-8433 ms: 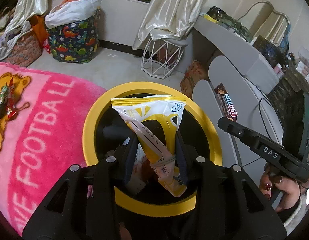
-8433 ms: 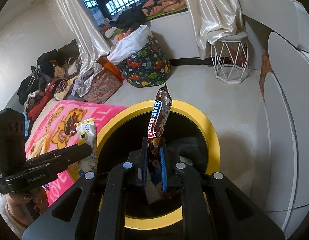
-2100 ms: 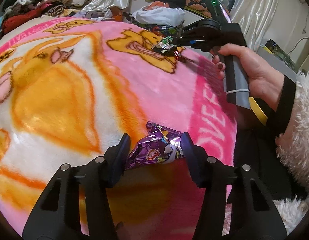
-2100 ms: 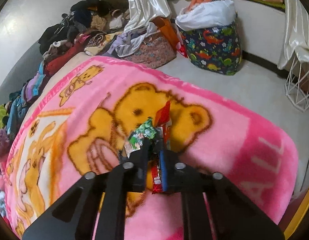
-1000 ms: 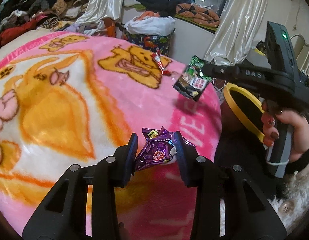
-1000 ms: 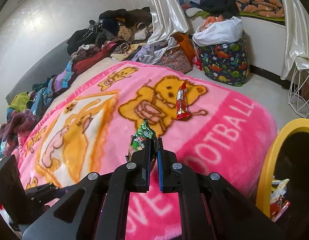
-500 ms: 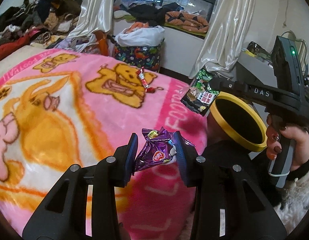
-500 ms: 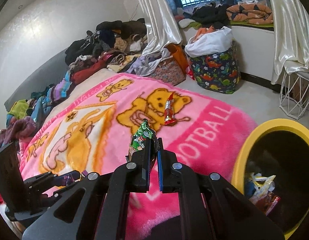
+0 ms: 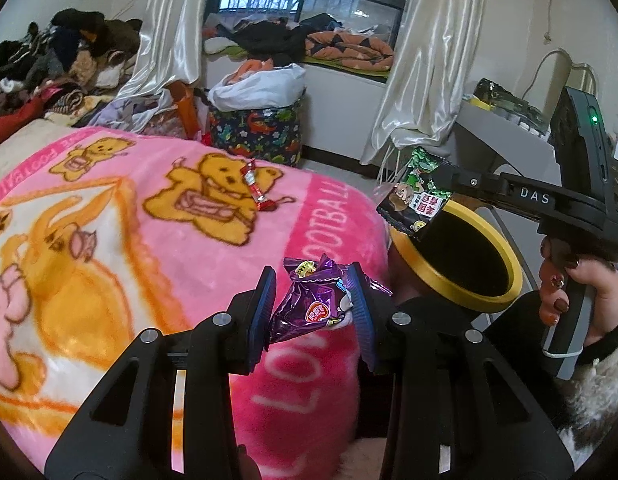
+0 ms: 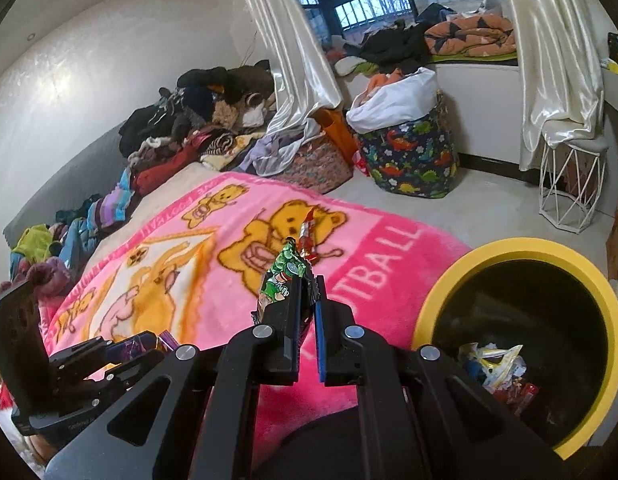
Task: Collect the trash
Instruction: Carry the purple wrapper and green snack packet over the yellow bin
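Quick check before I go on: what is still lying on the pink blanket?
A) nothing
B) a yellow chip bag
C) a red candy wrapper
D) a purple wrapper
C: the red candy wrapper lies on the pink blanket, on the bear print; the purple wrapper is held in the left claw.

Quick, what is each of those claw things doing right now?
Left gripper: closed on a purple snack wrapper.
Right gripper: closed on a green snack packet.

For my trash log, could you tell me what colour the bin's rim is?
Yellow rim, clearest in the right wrist view.
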`<state>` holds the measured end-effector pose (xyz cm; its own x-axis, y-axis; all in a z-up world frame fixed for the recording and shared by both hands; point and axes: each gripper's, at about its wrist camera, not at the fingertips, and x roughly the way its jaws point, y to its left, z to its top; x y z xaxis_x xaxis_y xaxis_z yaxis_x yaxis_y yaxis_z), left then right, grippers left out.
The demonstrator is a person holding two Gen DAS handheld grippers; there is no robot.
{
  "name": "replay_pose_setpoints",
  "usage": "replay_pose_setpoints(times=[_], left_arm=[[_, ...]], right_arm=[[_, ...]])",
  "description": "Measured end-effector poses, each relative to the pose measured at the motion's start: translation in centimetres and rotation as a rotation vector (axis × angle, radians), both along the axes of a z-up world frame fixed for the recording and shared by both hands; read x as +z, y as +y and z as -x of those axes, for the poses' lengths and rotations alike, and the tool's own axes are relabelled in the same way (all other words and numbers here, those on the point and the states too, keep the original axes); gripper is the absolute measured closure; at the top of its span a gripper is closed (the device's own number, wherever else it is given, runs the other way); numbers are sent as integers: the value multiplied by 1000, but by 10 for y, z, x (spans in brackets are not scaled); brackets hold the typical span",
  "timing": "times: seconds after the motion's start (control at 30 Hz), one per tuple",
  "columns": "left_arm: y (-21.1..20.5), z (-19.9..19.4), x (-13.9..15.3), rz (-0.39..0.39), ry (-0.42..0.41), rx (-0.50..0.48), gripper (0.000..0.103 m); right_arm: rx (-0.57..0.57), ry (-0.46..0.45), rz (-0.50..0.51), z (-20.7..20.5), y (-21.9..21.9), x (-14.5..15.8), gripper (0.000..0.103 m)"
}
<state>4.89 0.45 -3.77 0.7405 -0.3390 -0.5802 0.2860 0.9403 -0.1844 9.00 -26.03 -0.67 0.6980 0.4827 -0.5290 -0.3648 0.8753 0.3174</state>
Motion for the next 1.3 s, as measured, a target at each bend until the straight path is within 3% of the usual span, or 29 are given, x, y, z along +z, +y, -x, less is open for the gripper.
replay_pose_setpoints(times=[1.3], left_arm=[[-103, -24, 24, -25, -71, -187, 73]], right_arm=[[-287, -46, -19, 25, -122, 10, 97]])
